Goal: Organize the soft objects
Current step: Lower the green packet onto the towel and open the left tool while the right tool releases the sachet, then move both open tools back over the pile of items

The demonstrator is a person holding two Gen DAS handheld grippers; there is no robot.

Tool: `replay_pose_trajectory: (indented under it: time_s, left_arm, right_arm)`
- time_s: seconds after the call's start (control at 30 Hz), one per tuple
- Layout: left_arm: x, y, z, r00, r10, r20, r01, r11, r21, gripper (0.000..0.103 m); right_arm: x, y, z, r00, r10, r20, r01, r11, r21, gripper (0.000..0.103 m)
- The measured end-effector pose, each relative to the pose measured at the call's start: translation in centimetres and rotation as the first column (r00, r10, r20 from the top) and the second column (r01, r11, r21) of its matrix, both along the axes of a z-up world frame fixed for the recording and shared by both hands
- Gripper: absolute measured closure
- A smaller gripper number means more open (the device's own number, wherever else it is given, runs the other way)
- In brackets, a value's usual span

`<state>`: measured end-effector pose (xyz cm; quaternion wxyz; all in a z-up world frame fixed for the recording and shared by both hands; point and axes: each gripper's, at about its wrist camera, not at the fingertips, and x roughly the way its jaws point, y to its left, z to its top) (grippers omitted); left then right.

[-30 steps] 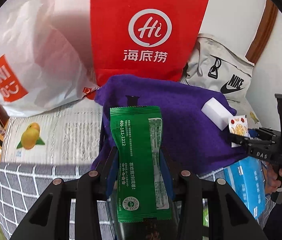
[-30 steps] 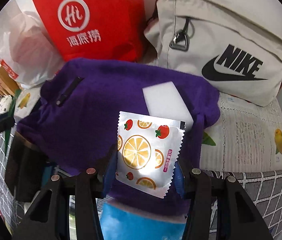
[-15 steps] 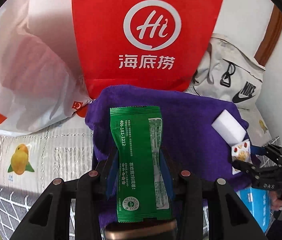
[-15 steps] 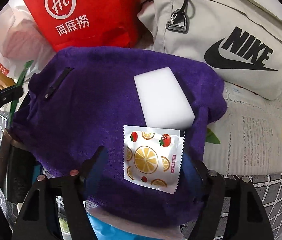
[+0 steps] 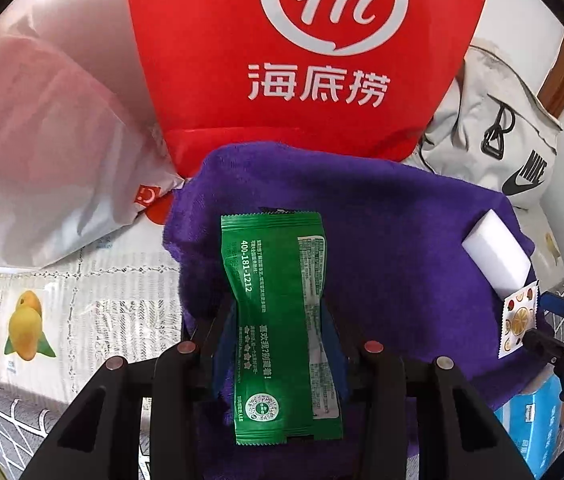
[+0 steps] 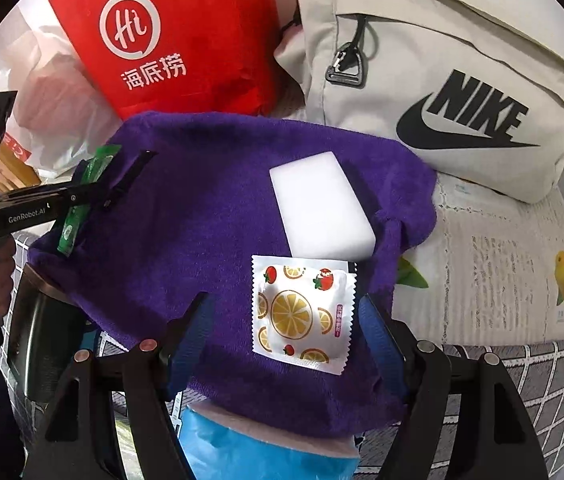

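The fruit-print sachet (image 6: 300, 314) has just been released onto the purple towel (image 6: 201, 216) beside the white sponge (image 6: 320, 208); the right gripper (image 6: 282, 320) is spread open. The green packet (image 5: 282, 308) is clamped by the left gripper (image 5: 277, 324), likely placed next.

Surface (image 6: 502, 272): white fruit-print cloth, grey grid cloth (image 6: 542, 380) at near edge; can't tell if tabletop or bed. Directly on it: purple towel (image 6: 201, 240), red Hi bag (image 6: 169, 32), beige Nike bag (image 6: 442, 80), white plastic bag (image 5: 41, 140).
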<state>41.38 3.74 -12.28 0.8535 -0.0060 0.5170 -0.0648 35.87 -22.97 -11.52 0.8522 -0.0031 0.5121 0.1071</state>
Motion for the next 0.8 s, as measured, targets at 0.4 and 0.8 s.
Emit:
replay_pose_trajectory:
  time_s: [0.4,0.8]
  left_arm:
    - [-1.6,-0.8,1.6,0.999,-0.023,0.042,0.022,0.999,0.043,0.033]
    - [-10.2,1.1,6.2,0.995,0.017,0.093,-0.020,0.999,0.027,0.033]
  right_arm:
    - [-2.1,0.2,1.7,0.998,0.007,0.067,-0.006,1.000,-0.018,0.029]
    - [-8.3,1.9,4.2,0.992,0.039,0.116,-0.042,0.999,0.024,0.029]
